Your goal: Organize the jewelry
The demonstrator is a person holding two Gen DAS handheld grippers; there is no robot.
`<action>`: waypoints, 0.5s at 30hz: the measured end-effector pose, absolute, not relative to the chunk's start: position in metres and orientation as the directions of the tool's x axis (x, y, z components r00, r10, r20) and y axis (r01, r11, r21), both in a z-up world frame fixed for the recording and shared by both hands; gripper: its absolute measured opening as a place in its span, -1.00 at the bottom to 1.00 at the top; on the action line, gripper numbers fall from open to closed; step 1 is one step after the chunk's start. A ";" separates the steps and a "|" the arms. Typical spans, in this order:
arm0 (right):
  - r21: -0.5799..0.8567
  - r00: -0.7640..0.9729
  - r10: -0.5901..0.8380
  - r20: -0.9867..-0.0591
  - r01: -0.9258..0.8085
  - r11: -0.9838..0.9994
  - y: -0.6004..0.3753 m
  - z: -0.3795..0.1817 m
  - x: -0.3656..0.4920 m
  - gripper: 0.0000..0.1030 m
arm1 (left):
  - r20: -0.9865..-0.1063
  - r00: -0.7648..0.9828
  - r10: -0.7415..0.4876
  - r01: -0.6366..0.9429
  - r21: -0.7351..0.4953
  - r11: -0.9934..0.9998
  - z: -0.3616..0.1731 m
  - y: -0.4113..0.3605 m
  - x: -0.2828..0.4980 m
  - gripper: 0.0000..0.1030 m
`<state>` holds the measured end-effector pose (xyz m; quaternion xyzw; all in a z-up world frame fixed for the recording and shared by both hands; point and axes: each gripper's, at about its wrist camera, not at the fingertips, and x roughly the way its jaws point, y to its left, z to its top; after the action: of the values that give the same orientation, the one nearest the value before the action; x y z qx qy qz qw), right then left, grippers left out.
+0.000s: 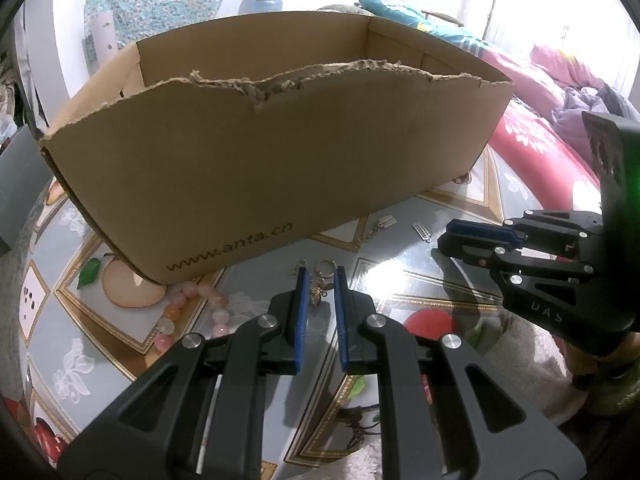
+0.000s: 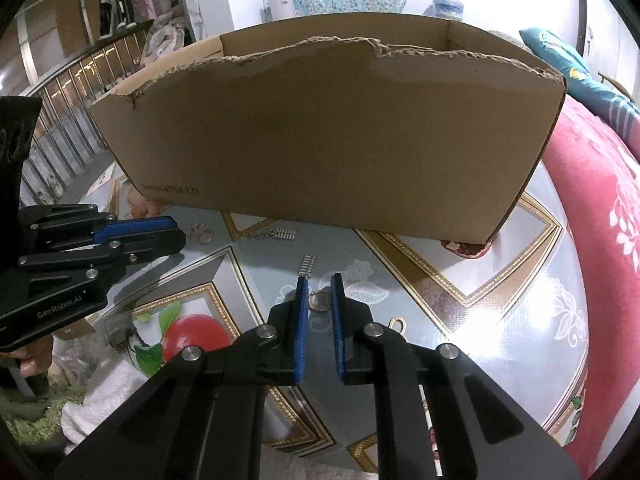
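Low in the left wrist frame the left claw [image 1: 320, 276] stands nearly clenched around a small leaf-shaped charm [image 1: 319, 295] with a ring [image 1: 326, 269]; low in the right wrist frame the right claw [image 2: 319, 280] is nearly clenched beside a ring pendant [image 2: 318, 302], though whether either one grips cannot be told. A ladder-like bar pendant [image 2: 307, 265] points up toward the torn cardboard box [image 2: 332, 132], printed "www.anta.cn", which fills the middle and blocks the desk [image 2: 500, 300] behind. A pink bead bracelet [image 1: 188, 308] lies at lower left, and the left claw's body reads "GenRobot.AI".

Black tongs [image 1: 320, 276], blue pads, silver screws.
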<state>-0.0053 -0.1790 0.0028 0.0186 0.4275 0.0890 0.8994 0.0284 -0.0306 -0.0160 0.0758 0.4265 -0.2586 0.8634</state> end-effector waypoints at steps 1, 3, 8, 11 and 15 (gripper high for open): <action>0.113 0.617 0.179 -0.766 -0.145 0.983 -0.179 0.003 -0.006 -0.78 | -0.775 0.503 -0.382 0.511 -0.089 0.855 -0.015 -0.030 0.028 -0.78; 0.119 0.617 0.184 -0.765 -0.145 0.982 -0.180 0.005 -0.006 -0.78 | -0.774 0.506 -0.380 0.511 -0.086 0.855 -0.014 -0.030 0.027 -0.78; 0.128 0.639 0.200 -0.743 -0.158 0.979 -0.182 0.015 -0.013 -0.78 | -0.764 0.515 -0.388 0.516 -0.085 0.852 -0.007 -0.028 0.022 -0.78; 0.137 0.668 0.219 -0.711 -0.173 0.975 -0.186 0.029 -0.018 -0.78 | -0.742 0.520 -0.423 0.529 -0.109 0.841 0.007 -0.025 0.015 -0.78; 0.154 0.725 0.261 -0.637 -0.212 0.965 -0.192 0.061 -0.023 -0.78 | -0.671 0.537 -0.511 0.565 -0.163 0.809 0.045 -0.019 0.004 -0.78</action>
<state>-0.0232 -0.1918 0.0615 0.0352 0.3483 0.1275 0.9280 0.0037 -0.0193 0.0452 0.0366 0.3703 -0.3070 0.8759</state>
